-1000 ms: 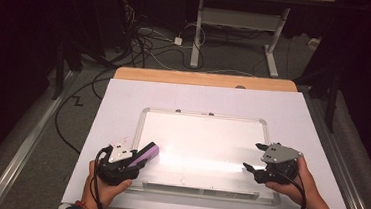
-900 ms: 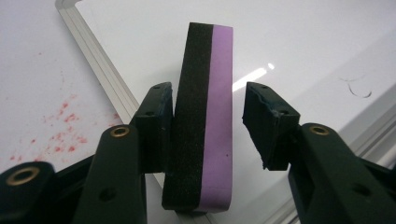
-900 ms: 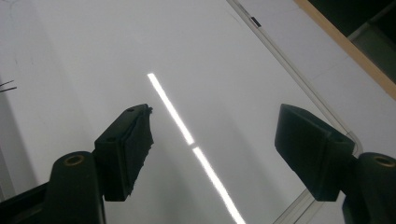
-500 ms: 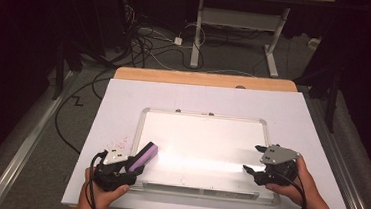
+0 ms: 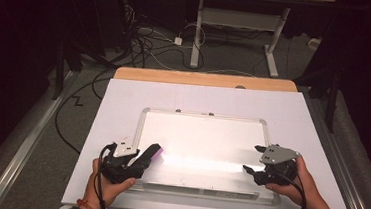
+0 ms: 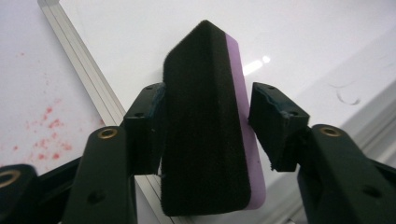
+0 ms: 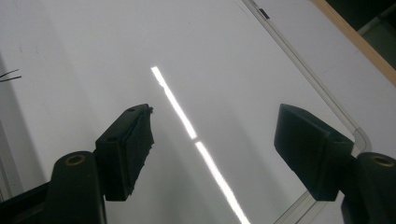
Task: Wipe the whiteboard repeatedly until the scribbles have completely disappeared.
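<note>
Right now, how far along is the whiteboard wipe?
Done: the whiteboard looks clean across its middle. In hand: the eraser sits between the jaws of the left gripper, which have just been opening; one pad stands off its purple side. The right gripper is open and empty. Left: probably a faint curl mark by the frame.

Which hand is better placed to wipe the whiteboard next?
Left, probably. The eraser stands between the left gripper jaws, which have just been opening, at the whiteboard near-left corner. The right gripper hovers open and empty over the board's right side.
</note>
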`<state>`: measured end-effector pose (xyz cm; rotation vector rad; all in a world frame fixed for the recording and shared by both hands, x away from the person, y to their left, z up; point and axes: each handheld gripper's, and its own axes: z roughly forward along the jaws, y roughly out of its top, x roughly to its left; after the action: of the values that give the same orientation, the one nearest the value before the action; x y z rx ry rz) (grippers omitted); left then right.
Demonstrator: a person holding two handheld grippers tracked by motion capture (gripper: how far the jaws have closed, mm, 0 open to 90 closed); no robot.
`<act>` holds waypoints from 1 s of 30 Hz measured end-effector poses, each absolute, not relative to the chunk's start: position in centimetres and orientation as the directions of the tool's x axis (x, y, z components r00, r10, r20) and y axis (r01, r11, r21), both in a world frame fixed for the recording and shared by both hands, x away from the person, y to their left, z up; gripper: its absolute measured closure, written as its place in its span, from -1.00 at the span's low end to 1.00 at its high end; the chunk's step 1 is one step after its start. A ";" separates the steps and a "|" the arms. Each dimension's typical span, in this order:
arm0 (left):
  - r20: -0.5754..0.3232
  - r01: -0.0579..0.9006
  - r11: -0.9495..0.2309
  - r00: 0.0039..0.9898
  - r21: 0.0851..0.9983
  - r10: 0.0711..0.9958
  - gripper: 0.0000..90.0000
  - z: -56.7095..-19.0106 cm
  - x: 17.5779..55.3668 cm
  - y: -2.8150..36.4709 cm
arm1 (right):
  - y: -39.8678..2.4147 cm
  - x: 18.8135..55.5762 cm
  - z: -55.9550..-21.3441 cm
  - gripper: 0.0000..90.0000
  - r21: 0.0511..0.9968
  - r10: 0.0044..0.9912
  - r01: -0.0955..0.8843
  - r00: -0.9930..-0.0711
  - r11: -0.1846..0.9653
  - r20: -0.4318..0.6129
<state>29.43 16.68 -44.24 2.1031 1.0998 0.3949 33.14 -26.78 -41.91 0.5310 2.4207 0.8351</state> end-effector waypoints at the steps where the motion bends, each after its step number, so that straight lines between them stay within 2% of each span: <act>1: -0.053 0.590 -0.382 0.586 0.711 0.808 0.03 -44.3 29.8 16.6 | -26.8 33.2 -41.9 -0.37 0.656 0.513 0.191 -0.788 0.730 -0.342; 4: -0.035 0.591 -0.394 0.583 0.704 0.812 0.03 -44.4 30.7 16.4 | -27.0 33.2 -41.9 -0.37 0.658 0.520 0.198 -0.784 0.727 -0.339; 7: -0.054 0.595 -0.368 0.571 0.714 0.819 0.06 -44.2 31.3 16.8 | -27.0 33.3 -41.9 -0.37 0.656 0.521 0.199 -0.783 0.728 -0.339; 9: -0.067 0.592 -0.352 0.570 0.725 0.819 0.15 -44.0 31.3 17.2 | -27.1 33.3 -41.9 -0.35 0.655 0.519 0.200 -0.785 0.729 -0.338; 11: -0.109 0.596 -0.332 0.582 0.732 0.806 0.35 -43.9 31.5 17.8 | -27.1 33.4 -41.9 -0.35 0.657 0.521 0.203 -0.785 0.726 -0.334; 15: -0.146 0.604 -0.292 0.571 0.742 0.808 0.40 -44.0 31.8 18.7 | -27.1 33.4 -42.0 -0.34 0.654 0.523 0.210 -0.786 0.727 -0.329; 24: -0.171 0.616 -0.228 0.519 0.754 0.838 0.38 -44.0 32.0 20.5 | -27.1 33.4 -42.0 -0.33 0.648 0.521 0.214 -0.787 0.731 -0.329; 30: -0.175 0.610 -0.217 0.516 0.762 0.839 0.21 -43.8 32.0 20.3 | -27.1 33.5 -41.9 -0.33 0.645 0.522 0.213 -0.785 0.733 -0.334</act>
<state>32.05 20.31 -43.79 1.9316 1.1877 0.3496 33.46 -27.07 -41.95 0.5570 2.4304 0.8197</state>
